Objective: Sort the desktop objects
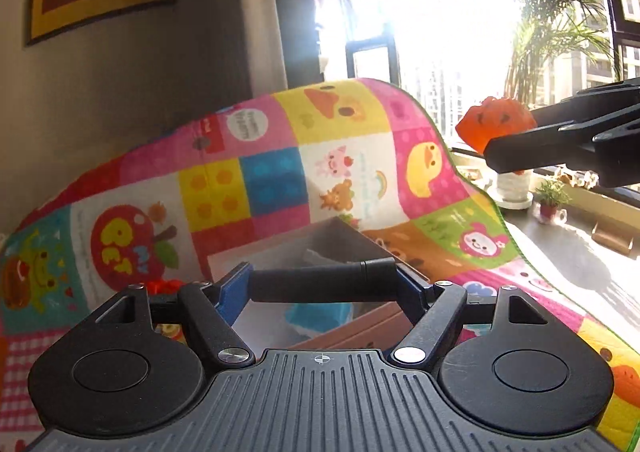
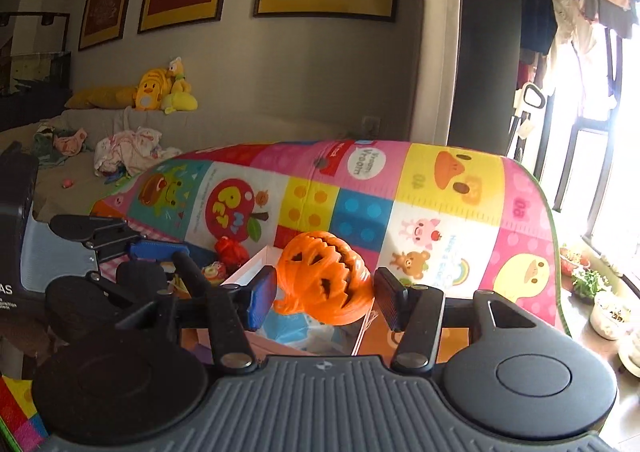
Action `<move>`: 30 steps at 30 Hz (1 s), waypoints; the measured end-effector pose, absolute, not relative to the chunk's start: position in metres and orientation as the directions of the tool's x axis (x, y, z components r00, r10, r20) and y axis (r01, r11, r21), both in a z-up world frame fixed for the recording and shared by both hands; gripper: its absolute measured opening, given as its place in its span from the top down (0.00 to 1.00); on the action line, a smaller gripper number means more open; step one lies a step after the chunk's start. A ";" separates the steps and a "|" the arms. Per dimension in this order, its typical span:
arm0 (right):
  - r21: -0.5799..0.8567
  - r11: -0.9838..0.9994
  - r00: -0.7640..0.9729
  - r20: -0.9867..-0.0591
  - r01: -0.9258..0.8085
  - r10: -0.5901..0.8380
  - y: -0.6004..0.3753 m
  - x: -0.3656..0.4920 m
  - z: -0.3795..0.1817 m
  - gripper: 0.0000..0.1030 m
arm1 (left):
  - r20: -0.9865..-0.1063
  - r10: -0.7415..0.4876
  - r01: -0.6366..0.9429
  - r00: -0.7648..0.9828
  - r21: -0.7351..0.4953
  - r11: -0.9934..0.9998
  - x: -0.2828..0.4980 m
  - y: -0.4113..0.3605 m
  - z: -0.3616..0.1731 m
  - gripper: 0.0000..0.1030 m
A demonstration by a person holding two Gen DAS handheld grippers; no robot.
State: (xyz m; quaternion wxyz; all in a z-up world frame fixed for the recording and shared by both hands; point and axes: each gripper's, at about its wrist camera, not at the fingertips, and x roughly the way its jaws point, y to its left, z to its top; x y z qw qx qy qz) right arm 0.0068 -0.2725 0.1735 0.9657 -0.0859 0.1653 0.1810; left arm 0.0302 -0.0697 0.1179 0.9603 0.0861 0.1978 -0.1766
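Our right hand-held gripper [image 2: 325, 298] clamps an orange pumpkin [image 2: 324, 278] between its pads, lifted above an open box [image 2: 256, 264]. Our left hand-held gripper [image 1: 324, 286] grips a black cylinder [image 1: 320, 278] crosswise over the same box, with the colourful play mat [image 1: 280, 172] behind.

Both grippers [image 1: 323, 284] [image 2: 325, 298] were black with a ribbed grey base, round side discs, silver screws and blue finger pads [image 2: 262, 298].
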 end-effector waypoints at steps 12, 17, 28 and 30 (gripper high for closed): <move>-0.051 0.945 0.844 -0.466 -0.324 0.265 -0.268 0.086 0.149 0.48 | -0.543 -0.365 0.405 0.756 -0.050 0.913 0.123 -0.110 0.055 0.15; 0.010 0.941 0.798 -0.526 -0.339 0.293 -0.266 0.106 0.134 0.48 | -0.490 -0.334 0.372 0.805 -0.023 0.928 0.087 -0.080 0.061 0.07; 0.060 0.939 0.675 -0.680 -0.338 0.286 -0.233 0.147 0.079 0.47 | -0.554 -0.191 0.172 0.811 -0.087 0.981 0.042 0.005 0.041 0.06; 0.053 0.942 0.663 -0.697 -0.331 0.272 -0.232 0.150 0.075 0.38 | -0.561 -0.170 0.143 0.810 -0.091 0.985 0.037 0.017 0.037 0.05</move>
